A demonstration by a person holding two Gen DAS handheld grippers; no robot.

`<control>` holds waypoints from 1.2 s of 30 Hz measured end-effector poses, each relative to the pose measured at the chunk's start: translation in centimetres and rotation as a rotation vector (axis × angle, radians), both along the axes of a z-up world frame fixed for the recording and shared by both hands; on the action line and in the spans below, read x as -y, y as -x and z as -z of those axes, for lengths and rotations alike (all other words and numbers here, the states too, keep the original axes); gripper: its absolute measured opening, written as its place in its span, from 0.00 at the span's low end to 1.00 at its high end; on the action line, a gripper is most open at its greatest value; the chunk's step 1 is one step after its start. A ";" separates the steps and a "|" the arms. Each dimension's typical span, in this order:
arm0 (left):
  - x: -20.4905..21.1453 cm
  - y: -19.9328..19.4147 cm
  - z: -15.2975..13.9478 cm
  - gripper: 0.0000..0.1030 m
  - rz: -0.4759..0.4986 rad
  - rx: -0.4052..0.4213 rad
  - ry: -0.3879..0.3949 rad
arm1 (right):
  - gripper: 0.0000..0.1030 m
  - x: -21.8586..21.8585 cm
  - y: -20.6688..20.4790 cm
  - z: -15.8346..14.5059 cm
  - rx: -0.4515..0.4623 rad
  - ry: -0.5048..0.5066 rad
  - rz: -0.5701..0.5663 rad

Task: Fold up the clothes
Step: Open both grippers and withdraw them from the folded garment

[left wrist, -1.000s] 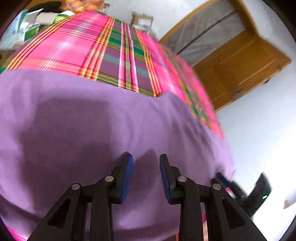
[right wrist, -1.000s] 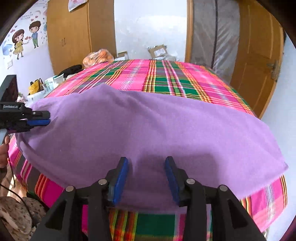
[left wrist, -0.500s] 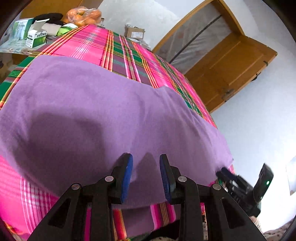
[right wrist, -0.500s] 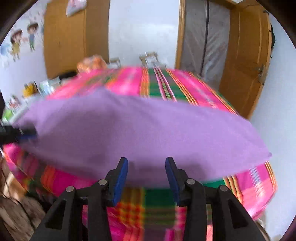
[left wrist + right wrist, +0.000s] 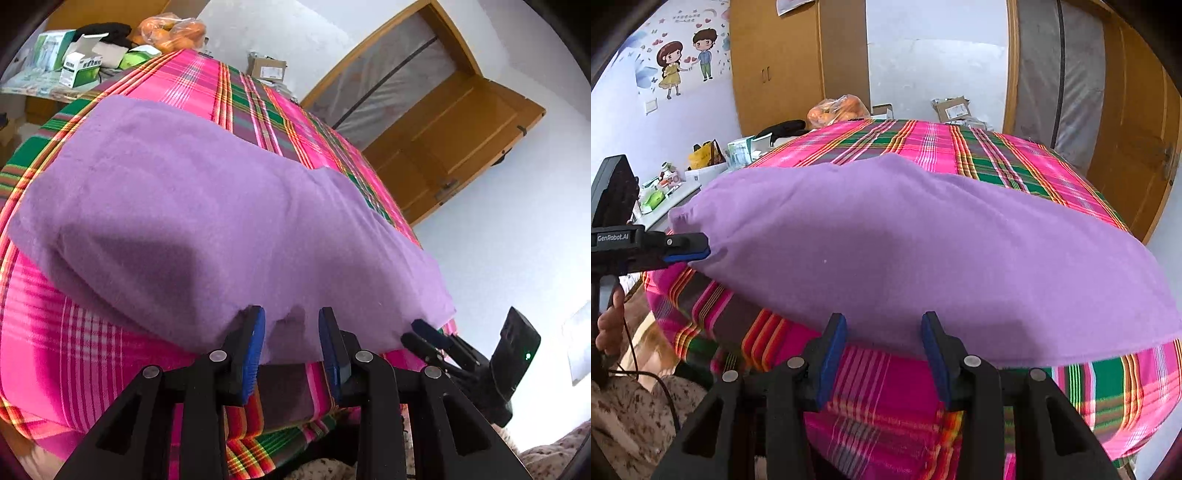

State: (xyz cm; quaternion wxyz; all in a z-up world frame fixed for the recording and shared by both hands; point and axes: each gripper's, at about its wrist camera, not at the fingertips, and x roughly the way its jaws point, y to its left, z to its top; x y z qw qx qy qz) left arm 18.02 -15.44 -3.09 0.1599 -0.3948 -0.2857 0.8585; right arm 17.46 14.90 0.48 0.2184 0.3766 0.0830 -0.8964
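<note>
A purple cloth (image 5: 207, 221) lies spread across the pink plaid cover (image 5: 74, 350), its near edge hanging close to the cover's front. My left gripper (image 5: 291, 332) is open, its blue pads (image 5: 255, 339) standing wide on either side of that near hem without pressing it. In the right wrist view the purple cloth (image 5: 923, 251) fills the middle, and my right gripper (image 5: 884, 332) is open too, with the hem just reaching in between its pads (image 5: 833, 347). The left gripper (image 5: 685, 251) sits at the cloth's left corner; the right gripper (image 5: 428, 332) is by the right corner.
Boxes (image 5: 79, 62) and a bag of oranges (image 5: 836, 109) crowd the far end and a side table (image 5: 665, 199). A wooden door (image 5: 1137, 147) stands at the right, a wardrobe (image 5: 775, 66) behind. A hand (image 5: 609, 317) holds the left gripper's handle.
Both grippers have drawn back from over the purple cloth to its near hem, so the plaid cover's front now shows under them. The jaws stand as wide as before.
</note>
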 end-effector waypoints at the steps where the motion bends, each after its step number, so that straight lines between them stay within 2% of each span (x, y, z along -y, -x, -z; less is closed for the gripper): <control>1: 0.0 -0.1 0.0 0.30 0.002 0.001 0.003 | 0.42 0.1 -0.2 -0.1 0.003 -0.009 0.000; 6: 0.5 -0.7 0.0 0.30 0.003 0.009 -0.016 | 0.41 0.9 0.3 -1.1 -0.029 0.020 -0.029; 11: 0.6 -1.0 0.0 0.30 0.006 0.009 -0.006 | 0.41 2.4 1.9 -0.5 -0.008 0.021 -0.051; 19: 0.8 -0.8 -0.1 0.30 0.007 0.011 -0.017 | 0.41 0.2 0.9 -0.2 0.026 0.042 -0.025; 22: 0.9 -0.8 -0.1 0.30 0.002 0.011 -0.018 | 0.41 -0.1 1.0 -1.0 -0.011 0.044 -0.013; 26: 1.2 -1.1 -0.1 0.30 -0.008 0.017 -0.033 | 0.41 -1.1 2.4 -1.4 -0.071 0.020 0.048; 30: 1.6 -1.5 0.1 0.30 -0.023 0.017 -0.061 | 0.39 -3.9 3.7 -0.2 0.014 0.068 0.157; 33: 1.9 -1.4 0.3 0.30 -0.027 0.021 -0.087 | 0.39 -4.5 2.6 0.0 -0.003 0.045 0.174; 36: 2.0 -1.3 0.2 0.30 -0.035 0.024 -0.075 | 0.39 -3.9 1.9 -0.3 -0.015 -0.005 0.165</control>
